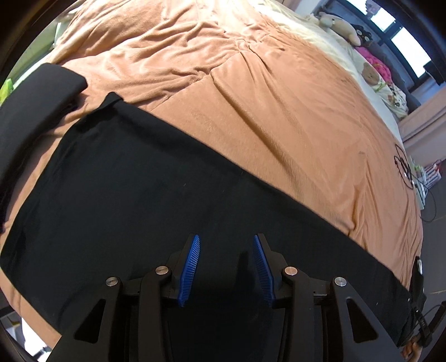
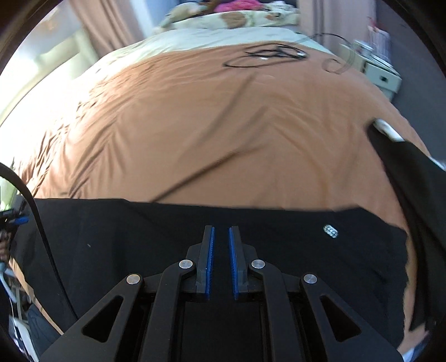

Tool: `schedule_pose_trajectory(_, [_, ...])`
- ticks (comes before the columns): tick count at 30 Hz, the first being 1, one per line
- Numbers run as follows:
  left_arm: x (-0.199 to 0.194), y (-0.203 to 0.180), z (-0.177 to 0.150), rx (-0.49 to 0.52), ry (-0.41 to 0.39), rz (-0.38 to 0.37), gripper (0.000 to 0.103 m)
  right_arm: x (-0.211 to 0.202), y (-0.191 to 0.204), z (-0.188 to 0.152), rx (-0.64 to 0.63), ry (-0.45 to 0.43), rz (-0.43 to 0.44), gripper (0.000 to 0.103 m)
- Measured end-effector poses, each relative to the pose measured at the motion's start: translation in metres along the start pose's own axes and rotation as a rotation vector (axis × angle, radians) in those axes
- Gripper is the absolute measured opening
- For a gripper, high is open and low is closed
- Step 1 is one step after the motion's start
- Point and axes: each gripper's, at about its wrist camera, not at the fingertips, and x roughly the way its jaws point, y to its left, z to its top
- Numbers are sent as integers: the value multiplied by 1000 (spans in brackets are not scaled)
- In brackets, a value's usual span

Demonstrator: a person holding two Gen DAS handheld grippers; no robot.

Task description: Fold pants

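Two grippers over flat black fabric pants [image 1: 139, 189] on orange bedspread [image 1: 264, 97], long axis crosswise. Left gripper [image 1: 225, 242] jaws wide, empty; right gripper [image 2: 221, 231] jaws narrowly parted, empty, equally near.

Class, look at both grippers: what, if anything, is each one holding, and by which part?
Nothing: the left gripper and right gripper are open above the black pants.

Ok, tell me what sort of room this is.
Most likely a bedroom: a wide bed under a rumpled orange-brown blanket, plush stuffed toys at its head, and a small white bedside cabinet.
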Motion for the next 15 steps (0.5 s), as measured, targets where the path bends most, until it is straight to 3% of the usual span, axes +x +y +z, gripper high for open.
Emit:
schedule_pose_trajectory(7, [-10,16,-21,-9,-34,-6,43,-5,-41,-29,90,43,-54,8])
schedule_pose_trajectory(15, [-26,54,-53,-45,-50,27,43,9,-78,-28,169,84,-145,7])
